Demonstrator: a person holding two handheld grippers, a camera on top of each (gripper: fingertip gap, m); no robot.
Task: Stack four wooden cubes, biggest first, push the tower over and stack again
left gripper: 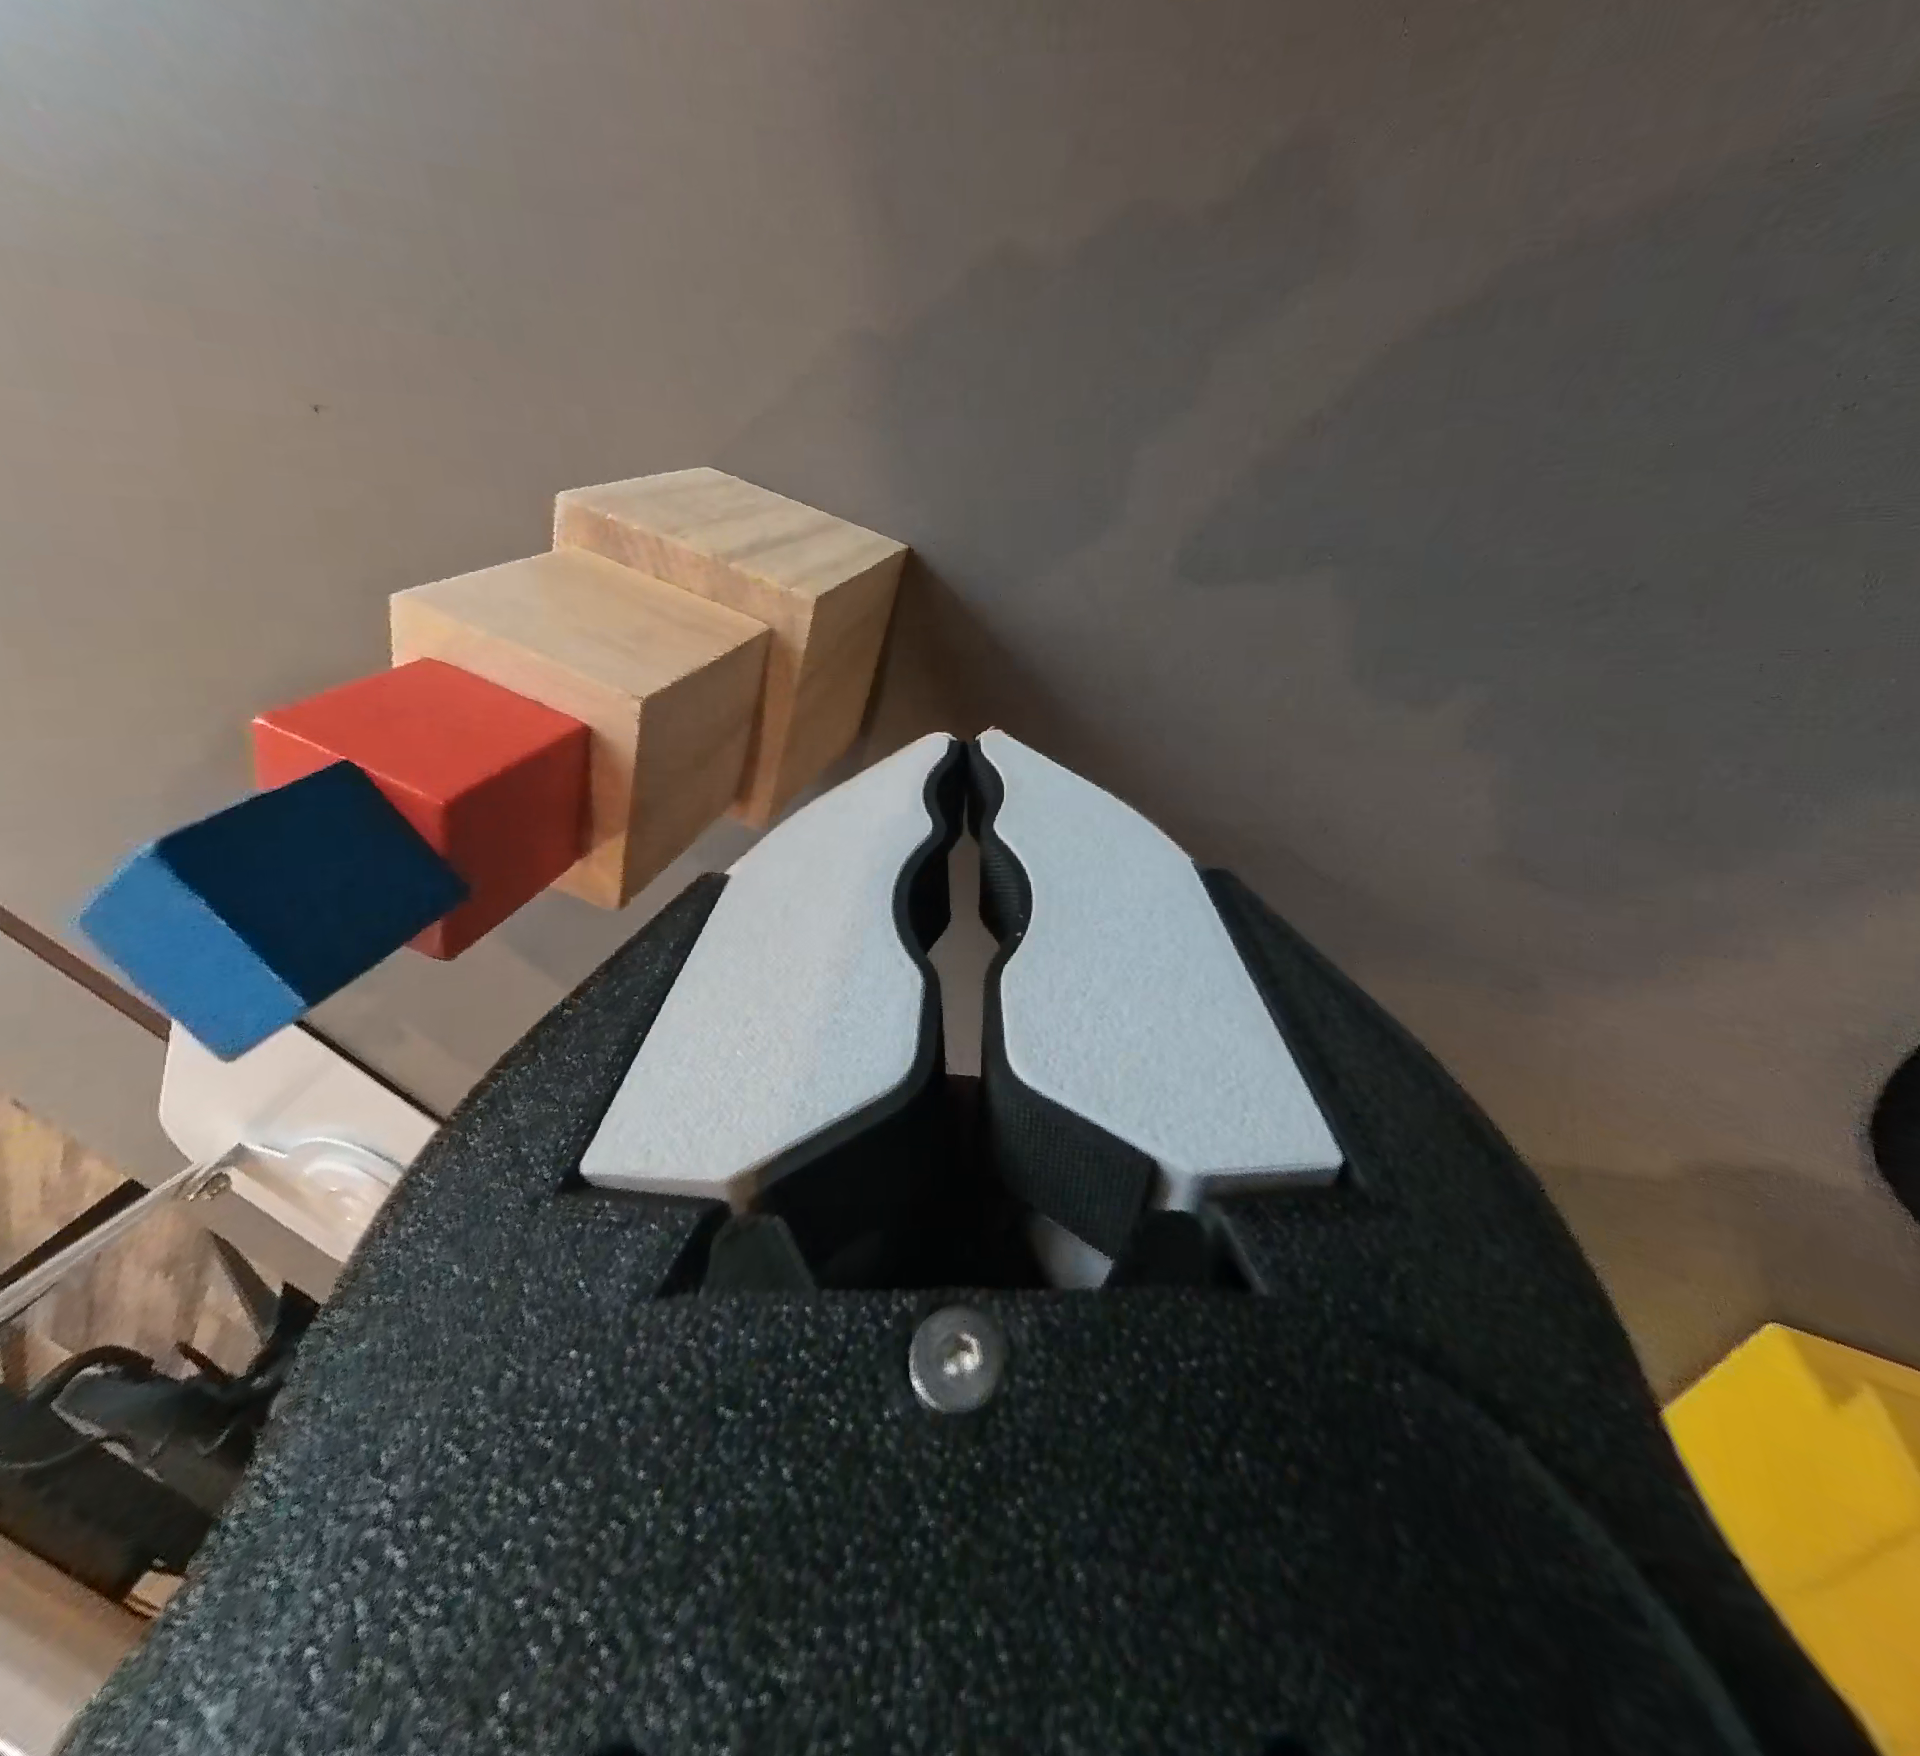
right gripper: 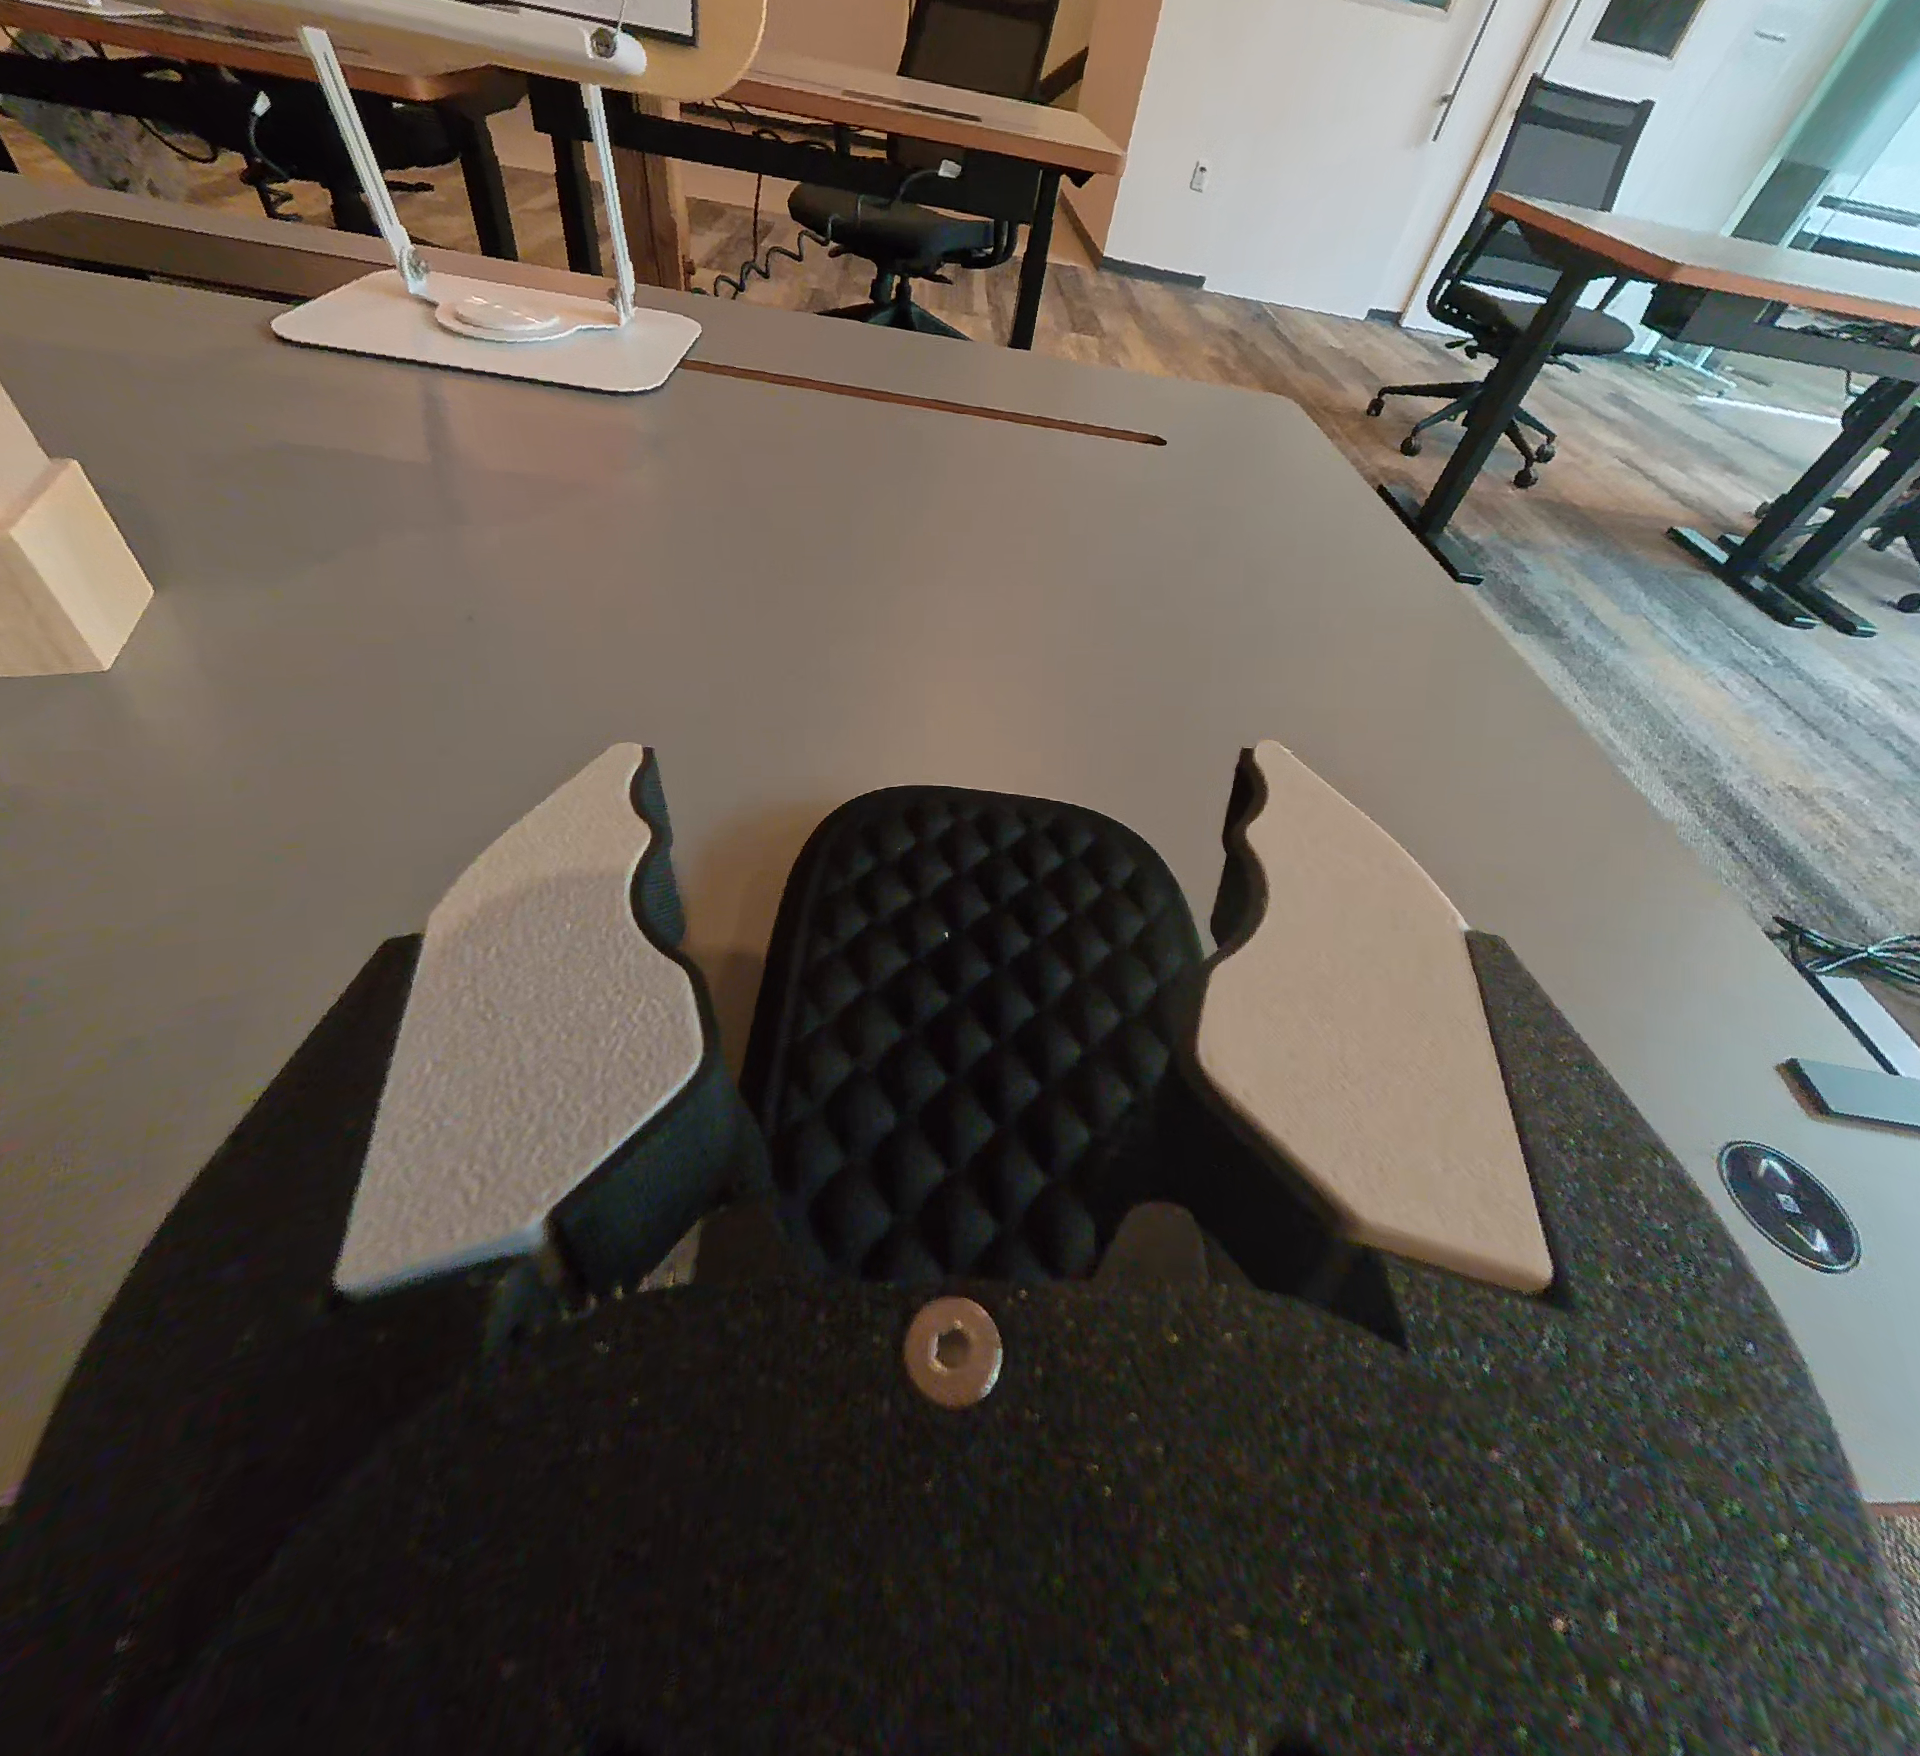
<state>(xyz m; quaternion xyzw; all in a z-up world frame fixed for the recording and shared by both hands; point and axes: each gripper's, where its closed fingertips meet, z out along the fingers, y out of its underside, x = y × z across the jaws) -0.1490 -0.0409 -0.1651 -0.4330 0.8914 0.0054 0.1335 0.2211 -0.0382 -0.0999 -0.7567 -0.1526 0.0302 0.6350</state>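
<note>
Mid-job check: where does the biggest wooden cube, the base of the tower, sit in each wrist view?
Left wrist view: the biggest wooden cube is left of centre, just beyond the shut left gripper, farthest in the row of four cubes.
Right wrist view: a pale wooden block, likely the tower's base, is cut by the left edge; which cube cannot be told.
Shared landmark: the white stand base on the grey table.

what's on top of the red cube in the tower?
The blue cube sits on the red cube, turned askew and overhanging. Their contact face is covered, so how much of it rests on red cannot be seen.
</note>
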